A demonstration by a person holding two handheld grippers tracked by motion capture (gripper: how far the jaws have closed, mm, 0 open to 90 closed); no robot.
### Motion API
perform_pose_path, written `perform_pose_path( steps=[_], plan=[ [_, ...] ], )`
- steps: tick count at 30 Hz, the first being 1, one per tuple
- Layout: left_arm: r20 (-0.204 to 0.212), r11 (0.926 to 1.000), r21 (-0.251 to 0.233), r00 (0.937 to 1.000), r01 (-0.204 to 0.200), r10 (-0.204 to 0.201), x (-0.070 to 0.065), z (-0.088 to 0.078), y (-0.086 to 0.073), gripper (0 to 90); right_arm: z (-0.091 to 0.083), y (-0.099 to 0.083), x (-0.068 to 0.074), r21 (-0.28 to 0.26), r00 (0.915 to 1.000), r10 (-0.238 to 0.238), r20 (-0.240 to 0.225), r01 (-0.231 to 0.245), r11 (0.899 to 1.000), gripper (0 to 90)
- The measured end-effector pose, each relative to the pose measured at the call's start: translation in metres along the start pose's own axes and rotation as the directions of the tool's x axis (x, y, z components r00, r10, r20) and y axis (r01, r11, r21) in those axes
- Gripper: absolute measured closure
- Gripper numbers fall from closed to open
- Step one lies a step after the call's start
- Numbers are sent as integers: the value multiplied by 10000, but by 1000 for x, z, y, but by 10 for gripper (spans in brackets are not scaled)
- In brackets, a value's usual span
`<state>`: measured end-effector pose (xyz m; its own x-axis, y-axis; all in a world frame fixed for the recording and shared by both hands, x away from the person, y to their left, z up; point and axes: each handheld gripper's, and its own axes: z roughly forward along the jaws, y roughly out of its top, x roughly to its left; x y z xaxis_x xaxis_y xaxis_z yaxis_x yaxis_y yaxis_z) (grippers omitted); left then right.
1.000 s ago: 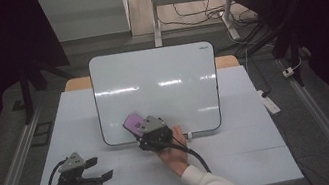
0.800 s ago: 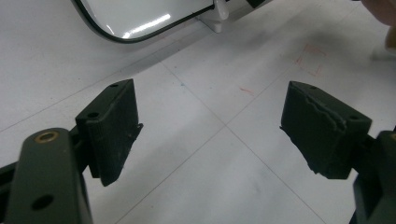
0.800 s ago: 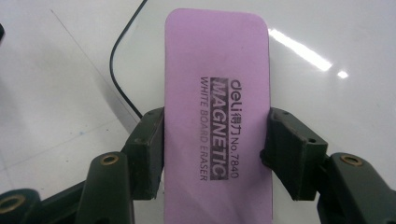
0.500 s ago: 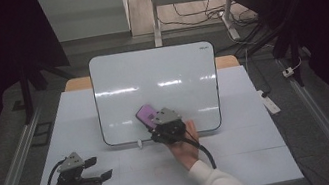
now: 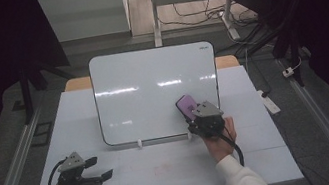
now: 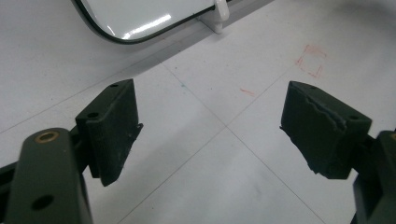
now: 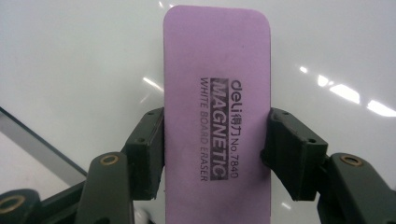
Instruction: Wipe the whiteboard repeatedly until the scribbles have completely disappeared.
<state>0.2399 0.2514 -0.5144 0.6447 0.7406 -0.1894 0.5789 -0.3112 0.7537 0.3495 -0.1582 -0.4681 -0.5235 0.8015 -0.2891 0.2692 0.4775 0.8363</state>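
Rightward-shifted right gripper (image 5: 196, 115), clamped rounded purple eraser (image 7: 217, 112)

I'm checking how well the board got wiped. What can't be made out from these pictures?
- Eraser underside: right gripper view, hidden by its own purple back, so contact with the whiteboard is unclear.
- Eraser's near end: right gripper view, cut off by the bottom edge.
- Faint marks on the whiteboard: high view, too small, glare streaks.
- Red scribble on the table: left gripper view, too faint to read.
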Motion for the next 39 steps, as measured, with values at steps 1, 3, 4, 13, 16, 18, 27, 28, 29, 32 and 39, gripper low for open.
perform_pose_path(
  steps=[1, 3, 4, 13, 16, 18, 27, 28, 29, 32, 39],
  plan=[
    [-20, 10000, 14, 10000, -11, 11, 0, 0, 0, 198, -1, -1, -3, 17, 10000, 22, -22, -22, 10000, 411],
    [-25, 10000, 18, 10000, -1, 1, 0, 0, 0, 198, -6, -2, -9, -71, 9994, 279, -184, -280, 9996, 411],
    [-18, 10000, -3, 10000, 2, -2, 0, 0, 0, 198, -9, -2, -13, -178, 9988, 400, -294, -405, 9990, 411],
    [-9, 10000, -30, 10000, 0, 0, 0, 1, 2, 198, -43, -11, -13, -375, 9898, 100, -1420, -154, 9992, 411],
    [17, 10000, -48, 10000, -36, 36, -1, 0, 2, 198, -50, -19, -13, -247, 9853, 32, -1707, -75, 9997, 411],
    [-4, 10000, -54, 10000, -30, 30, -1, 1, 3, 198, -54, -24, -13, -157, 9833, 76, -1819, -106, 9998, 411],
    [16, 10000, -51, 10000, -3, 3, 0, 1, 3, 199, -71, -39, -13, -64, 9779, 142, -2088, -159, 9999, 411],
    [18, 10000, -60, 10000, 22, -22, -1, 1, 3, 199, -72, -40, -13, -67, 9773, 142, -2115, -159, 9999, 411],
    [23, 10000, -69, 10000, 27, -27, -1, 1, 3, 199, -73, -41, -12, -42, 9766, 138, -2145, -150, 9999, 411],
    [79, 10000, -48, 10000, 36, -35, -1, 2, 4, 200, -74, -44, -12, -8, 9721, 95, -2344, -100, 9999, 411],
    [242, 9998, -173, 9997, 90, -86, -1, 2, 6, 203, -73, -45, -12, 27, 9647, -32, -2632, 41, 10000, 411]
  ],
)
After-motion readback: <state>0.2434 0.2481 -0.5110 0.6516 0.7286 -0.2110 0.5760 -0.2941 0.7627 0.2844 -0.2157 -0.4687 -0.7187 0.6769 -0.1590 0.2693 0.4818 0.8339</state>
